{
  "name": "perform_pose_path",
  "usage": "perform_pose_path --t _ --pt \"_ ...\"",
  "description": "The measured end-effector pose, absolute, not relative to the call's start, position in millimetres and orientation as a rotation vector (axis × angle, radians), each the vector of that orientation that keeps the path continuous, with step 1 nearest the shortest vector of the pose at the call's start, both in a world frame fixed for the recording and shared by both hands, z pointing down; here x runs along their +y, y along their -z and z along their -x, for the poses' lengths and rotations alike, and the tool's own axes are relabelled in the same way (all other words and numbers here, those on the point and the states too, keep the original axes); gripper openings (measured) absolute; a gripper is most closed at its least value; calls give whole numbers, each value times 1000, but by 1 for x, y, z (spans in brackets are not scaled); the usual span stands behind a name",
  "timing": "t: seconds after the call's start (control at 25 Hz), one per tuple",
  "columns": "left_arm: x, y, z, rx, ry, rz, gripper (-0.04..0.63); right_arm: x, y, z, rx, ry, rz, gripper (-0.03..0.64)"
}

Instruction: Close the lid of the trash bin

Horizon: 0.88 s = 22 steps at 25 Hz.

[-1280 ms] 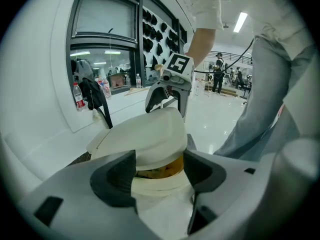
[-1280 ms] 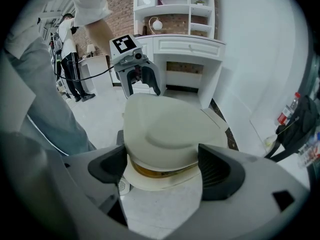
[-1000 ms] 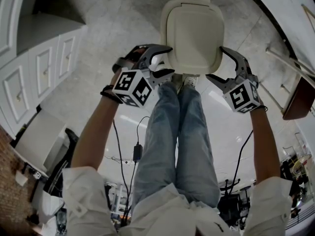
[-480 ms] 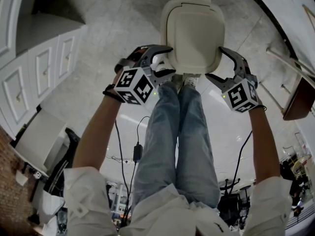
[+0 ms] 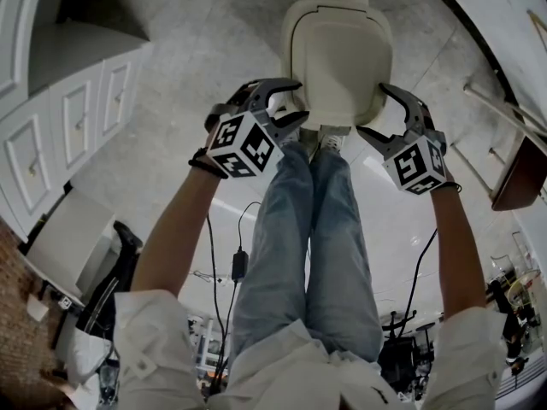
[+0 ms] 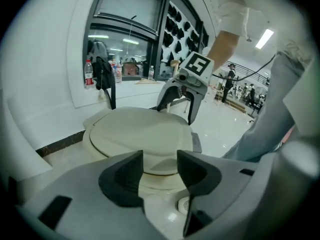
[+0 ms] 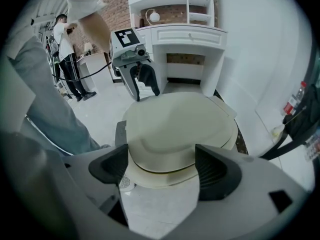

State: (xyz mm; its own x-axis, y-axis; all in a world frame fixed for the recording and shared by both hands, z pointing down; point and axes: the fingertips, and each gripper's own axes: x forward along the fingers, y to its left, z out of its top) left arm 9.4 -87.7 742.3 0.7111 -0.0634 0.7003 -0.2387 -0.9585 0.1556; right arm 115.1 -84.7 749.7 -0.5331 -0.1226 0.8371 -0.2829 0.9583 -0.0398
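Floor (image 5: 188, 32): pale and marbled, and it fills your head view.
Cabinet (image 5: 77, 114): white and panelled, at 9 o'clock from your feet.
Legs (image 5: 312, 246): yours, in blue jeans. They run up the middle of the view, with the shoes just short of the bin.
Trash bin (image 5: 373, 105): cream plastic, standing on the floor at 12 o'clock from your shoes.
Lid (image 5: 340, 62): it lies flat on the rim, already down, with the hinge on the far side.
Left gripper (image 5: 299, 99): at about 8 o'clock from the bin, by its near left corner, pointing down at an angle. You have just been closing its jaws, and they now stand about half apart. Nothing is between the pads. In the left gripper view the lid's near edge shows beyond the gap.
Right gripper (image 5: 373, 109): at about 4 o'clock from the bin, by its near right corner. Its jaws are spread wide and hold nothing. In the right gripper view the lid's rim shows between them, and the pads do not press on it.
Cable (image 5: 239, 259): black, lying on the floor at 7 o'clock from your knees.
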Motion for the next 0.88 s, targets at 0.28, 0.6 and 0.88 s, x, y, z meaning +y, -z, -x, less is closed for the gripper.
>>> perform_pose_path --t 0.28,0.6,0.88 --pt "-88 -748 -12 -237 -1174 -2703 210 -84 -752 -115 -2132 -223 -293 402" --pt "-86 -752 -14 -236 -1228 -2704 199 -83 -752 -115 -2133 -220 -290 396" --pt "-84 -751 -15 -243 -1238 -2700 198 -82 -751 -115 -2136 -216 -293 396"
